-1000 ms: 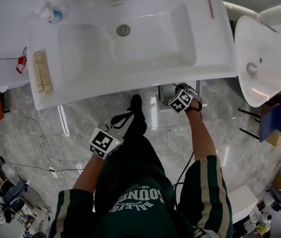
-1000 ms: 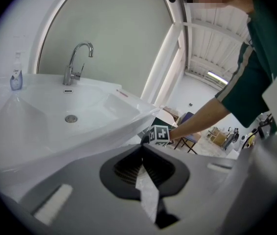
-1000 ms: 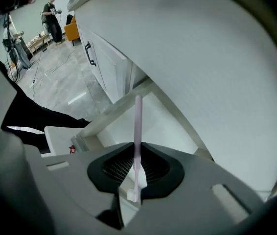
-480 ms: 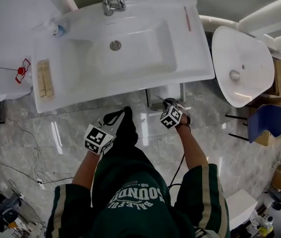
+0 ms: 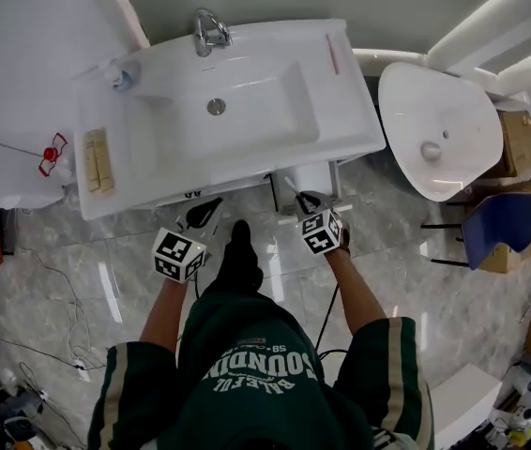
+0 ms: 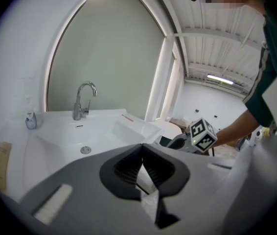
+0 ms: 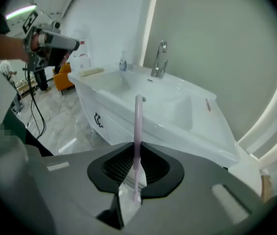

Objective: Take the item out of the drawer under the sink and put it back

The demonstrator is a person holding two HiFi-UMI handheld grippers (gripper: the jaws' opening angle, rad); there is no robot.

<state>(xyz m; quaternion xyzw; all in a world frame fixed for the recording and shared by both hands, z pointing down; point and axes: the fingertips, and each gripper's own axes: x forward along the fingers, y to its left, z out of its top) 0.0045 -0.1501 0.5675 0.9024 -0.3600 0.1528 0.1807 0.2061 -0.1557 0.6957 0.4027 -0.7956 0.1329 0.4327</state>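
My right gripper (image 7: 137,173) is shut on a thin pale pink stick (image 7: 138,126) that stands straight up out of the jaws. In the head view this right gripper (image 5: 295,196) is held just in front of the white sink (image 5: 247,111), by its right half. The white cabinet under the sink (image 7: 110,123) shows a dark drawer handle (image 7: 98,120) and looks closed. My left gripper (image 6: 142,168) has its jaws together with nothing between them. In the head view the left gripper (image 5: 205,213) is near the cabinet front, left of my foot.
A chrome faucet (image 5: 207,28) and a small bottle (image 5: 120,73) stand at the sink's back. Another pink stick (image 5: 332,54) lies on its right rim and a tan pad (image 5: 99,160) on its left ledge. An oval white basin (image 5: 434,129) and a blue chair (image 5: 500,228) are on the right.
The person has stepped back, so the sink sits farther up the head view. The right gripper has drawn away from the cabinet with the pink stick. The left gripper has moved up toward the cabinet.
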